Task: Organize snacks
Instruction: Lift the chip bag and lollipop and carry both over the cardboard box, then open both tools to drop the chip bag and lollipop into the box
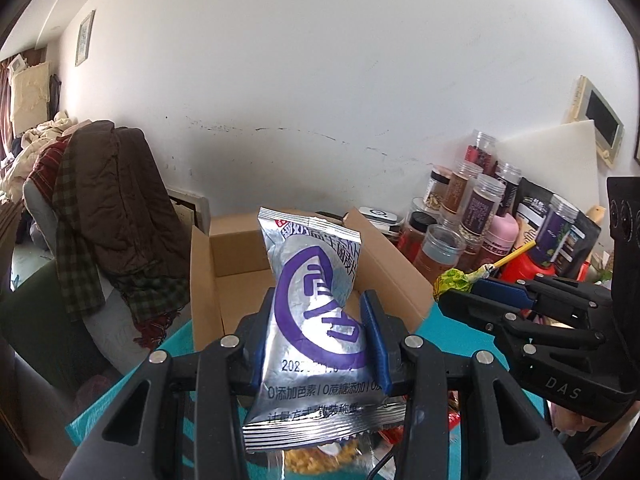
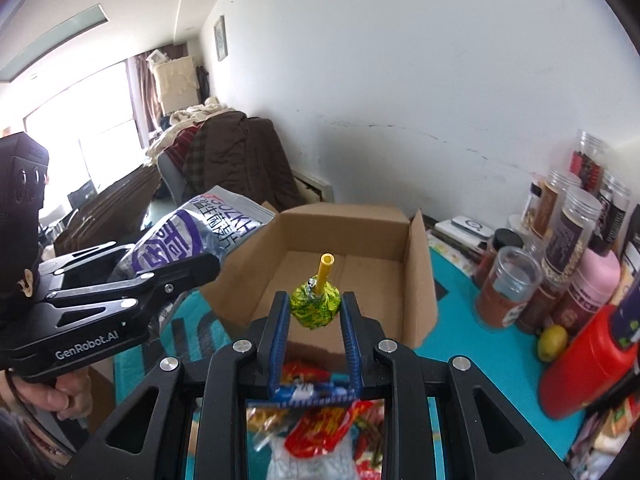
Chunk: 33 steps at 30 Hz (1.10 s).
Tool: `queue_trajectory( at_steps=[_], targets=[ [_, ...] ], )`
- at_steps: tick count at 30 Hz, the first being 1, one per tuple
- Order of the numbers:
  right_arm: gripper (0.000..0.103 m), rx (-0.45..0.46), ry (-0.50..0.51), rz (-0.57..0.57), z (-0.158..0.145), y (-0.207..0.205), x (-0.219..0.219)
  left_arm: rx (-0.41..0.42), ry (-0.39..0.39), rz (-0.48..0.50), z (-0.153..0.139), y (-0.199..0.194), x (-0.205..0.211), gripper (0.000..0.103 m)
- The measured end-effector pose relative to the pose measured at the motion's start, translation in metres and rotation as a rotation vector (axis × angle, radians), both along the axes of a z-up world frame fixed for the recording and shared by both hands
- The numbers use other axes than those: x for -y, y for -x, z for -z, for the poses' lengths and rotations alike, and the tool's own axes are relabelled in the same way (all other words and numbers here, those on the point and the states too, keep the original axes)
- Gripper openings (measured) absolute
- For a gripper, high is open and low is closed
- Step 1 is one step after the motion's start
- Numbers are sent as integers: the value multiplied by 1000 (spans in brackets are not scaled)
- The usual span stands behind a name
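My left gripper [image 1: 318, 316] is shut on a silver and purple snack packet [image 1: 316, 312], held upright just in front of an open cardboard box [image 1: 224, 292]. My right gripper [image 2: 315, 312] is shut on a green-wrapped lollipop [image 2: 316, 306] with a yellow stick, held in front of the same box [image 2: 416, 276]. The lollipop [image 1: 454, 284] and right gripper [image 1: 460, 294] also show at the right of the left wrist view. The packet [image 2: 192, 240] and left gripper [image 2: 208, 266] show at the left of the right wrist view. The part of the box's floor that shows is bare.
Several clear jars [image 1: 452, 216] and bottles stand on the teal mat [image 2: 452, 344] to the right of the box, with a red bottle [image 2: 588, 360] and a lemon [image 2: 552, 342]. Loose snack packets [image 2: 320, 428] lie below the grippers. A chair draped with clothes [image 1: 100, 216] stands at left.
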State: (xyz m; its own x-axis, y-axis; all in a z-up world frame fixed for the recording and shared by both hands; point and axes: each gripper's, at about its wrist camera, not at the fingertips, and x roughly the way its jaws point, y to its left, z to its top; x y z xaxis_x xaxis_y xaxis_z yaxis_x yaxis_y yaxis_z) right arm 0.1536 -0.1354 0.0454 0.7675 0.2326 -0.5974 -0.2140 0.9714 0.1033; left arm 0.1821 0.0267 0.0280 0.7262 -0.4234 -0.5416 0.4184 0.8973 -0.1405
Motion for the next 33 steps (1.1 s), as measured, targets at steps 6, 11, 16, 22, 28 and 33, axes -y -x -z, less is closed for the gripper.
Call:
queue_trajectory(
  at_steps=[6, 11, 16, 22, 28, 33],
  targets=[
    [26, -24, 12, 3, 10, -34, 7, -52, -2, -14, 13, -41, 8, 40],
    [26, -62, 26, 13, 26, -65, 16, -72, -31, -37, 23, -65, 16, 40],
    [26, -110, 24, 5, 42, -87, 19, -108, -63, -45, 37, -85, 24, 40],
    [26, -170, 46, -14, 59, -107, 12, -183, -106, -56, 59, -105, 30, 40],
    [26, -239, 46, -29, 78, -118, 9, -221, -192, -79, 78, -114, 38, 40],
    [26, -280, 53, -21, 89, -124, 9, -277, -215, -88, 89, -121, 39, 40]
  ],
)
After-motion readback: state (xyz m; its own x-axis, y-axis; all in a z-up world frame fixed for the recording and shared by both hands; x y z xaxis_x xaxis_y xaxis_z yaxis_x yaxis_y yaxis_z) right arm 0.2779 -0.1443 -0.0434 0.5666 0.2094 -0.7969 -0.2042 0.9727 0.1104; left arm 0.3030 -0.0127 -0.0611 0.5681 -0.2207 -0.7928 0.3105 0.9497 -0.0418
